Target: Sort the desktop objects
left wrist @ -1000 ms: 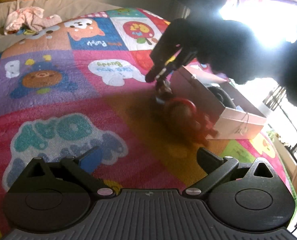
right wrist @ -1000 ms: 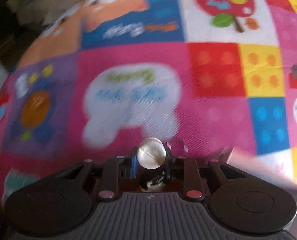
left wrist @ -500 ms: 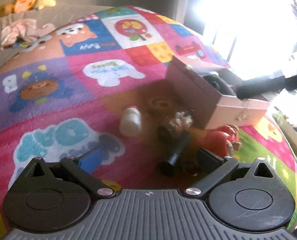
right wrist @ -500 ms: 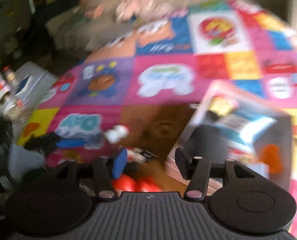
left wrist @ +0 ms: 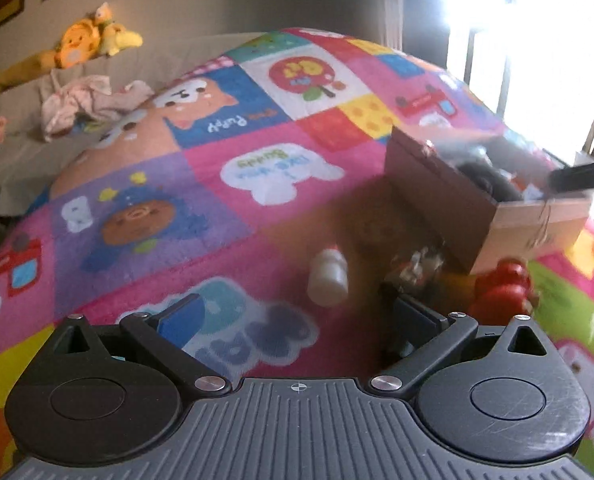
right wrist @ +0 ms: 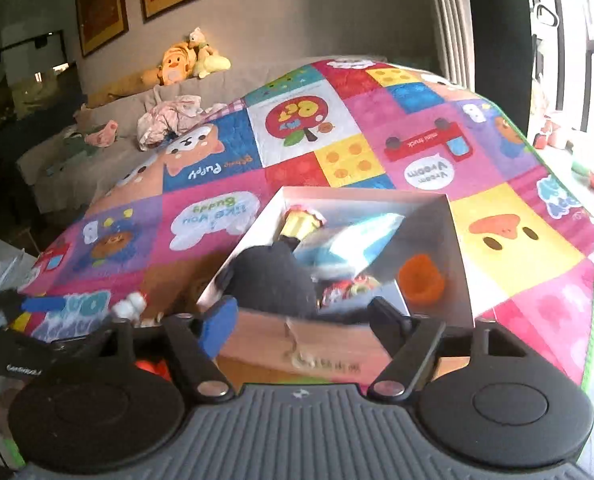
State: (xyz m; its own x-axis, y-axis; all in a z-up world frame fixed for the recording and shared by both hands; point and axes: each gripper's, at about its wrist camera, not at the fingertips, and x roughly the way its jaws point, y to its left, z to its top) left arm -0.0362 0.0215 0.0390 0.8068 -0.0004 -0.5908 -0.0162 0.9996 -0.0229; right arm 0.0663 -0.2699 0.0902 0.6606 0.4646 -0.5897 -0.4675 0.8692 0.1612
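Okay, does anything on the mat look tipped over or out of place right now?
Yes. A small white bottle lies on its side on the mat instead of standing. Beside the box, a red toy and a blurred dark item also sit outside it, unsorted. Both grippers are open and hold nothing.

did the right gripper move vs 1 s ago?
Yes. The right gripper was low over the play mat, shut on a small bottle; now it is open, empty, and raised at the box.
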